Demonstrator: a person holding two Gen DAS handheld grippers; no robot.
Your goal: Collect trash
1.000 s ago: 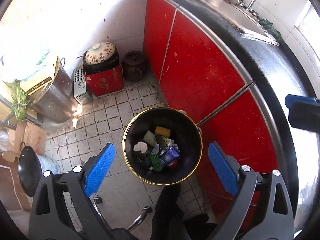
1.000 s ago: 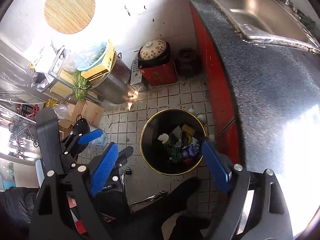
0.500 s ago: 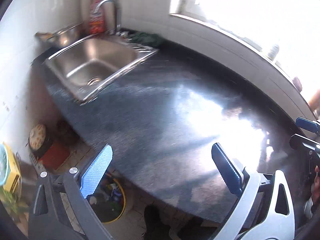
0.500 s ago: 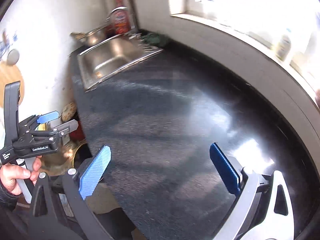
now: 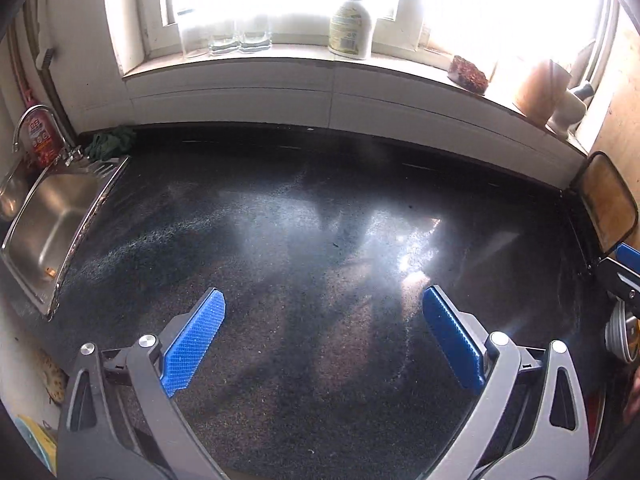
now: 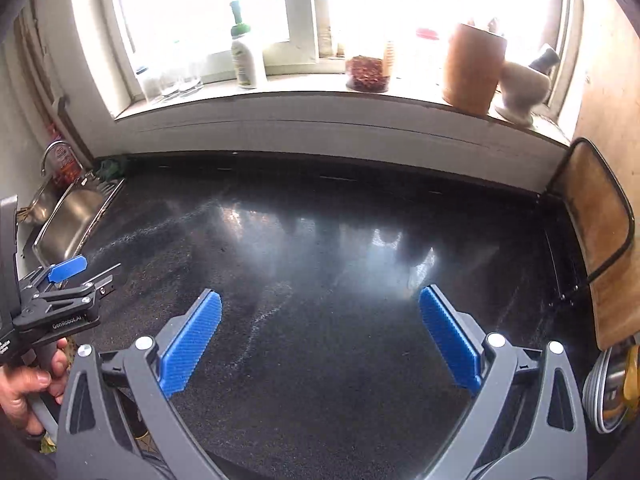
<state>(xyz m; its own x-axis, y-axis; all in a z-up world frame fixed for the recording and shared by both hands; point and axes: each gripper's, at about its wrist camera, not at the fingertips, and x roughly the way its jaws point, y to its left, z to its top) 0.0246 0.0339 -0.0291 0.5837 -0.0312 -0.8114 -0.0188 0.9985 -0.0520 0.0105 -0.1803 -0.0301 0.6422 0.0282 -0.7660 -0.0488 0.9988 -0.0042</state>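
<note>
My left gripper is open and empty, held over the black speckled countertop. My right gripper is open and empty over the same countertop. The left gripper also shows at the left edge of the right wrist view, held in a hand. The right gripper's blue tip shows at the right edge of the left wrist view. No trash and no bin are in view.
A steel sink with a tap sits at the left. A green rag lies by it. The windowsill holds a white bottle, glasses, a jar and a brown pot. A wooden board leans at the right.
Both grippers swung up from the bin on the floor to face the countertop and window. The bin has left both views. Both stayed open.
</note>
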